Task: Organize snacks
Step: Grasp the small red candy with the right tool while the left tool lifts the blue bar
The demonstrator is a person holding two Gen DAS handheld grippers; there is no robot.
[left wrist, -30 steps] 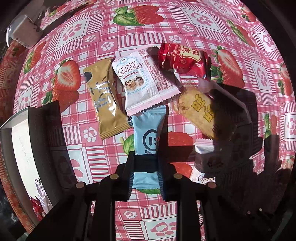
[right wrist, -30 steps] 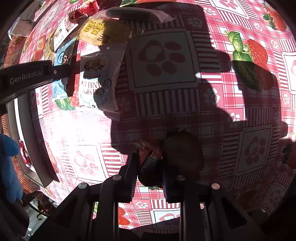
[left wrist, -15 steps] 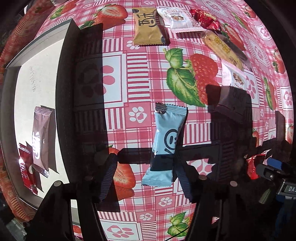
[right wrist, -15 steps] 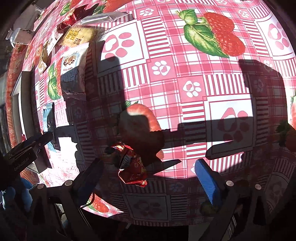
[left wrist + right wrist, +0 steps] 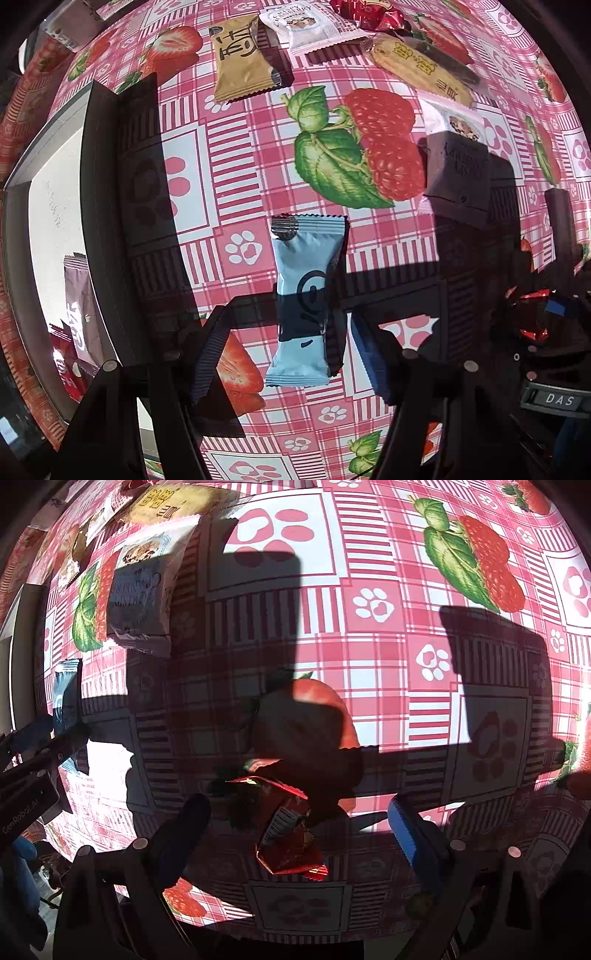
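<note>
My left gripper (image 5: 291, 350) is open, its fingers on either side of a light blue snack packet (image 5: 304, 295) that lies flat on the strawberry tablecloth. My right gripper (image 5: 295, 827) is open around a crumpled red snack packet (image 5: 288, 834) lying on the cloth in shadow. The red packet also shows at the right edge of the left wrist view (image 5: 532, 314). The blue packet shows at the left edge of the right wrist view (image 5: 64, 701). A grey box (image 5: 48, 221) at the left holds a brown packet (image 5: 79, 310) and a red packet (image 5: 64, 365).
At the far side lie a gold packet (image 5: 242, 70), a white cranberry packet (image 5: 310, 26), a red packet (image 5: 365, 11), a yellow packet (image 5: 421, 72) and another white cranberry packet (image 5: 458, 151). The white one (image 5: 144, 590) and yellow one (image 5: 166, 502) show in the right wrist view.
Both grippers have opened and let go: the blue packet and the red packet now lie on the cloth between the spread fingers. The left gripper has carried the blue packet nearer the grey box.
</note>
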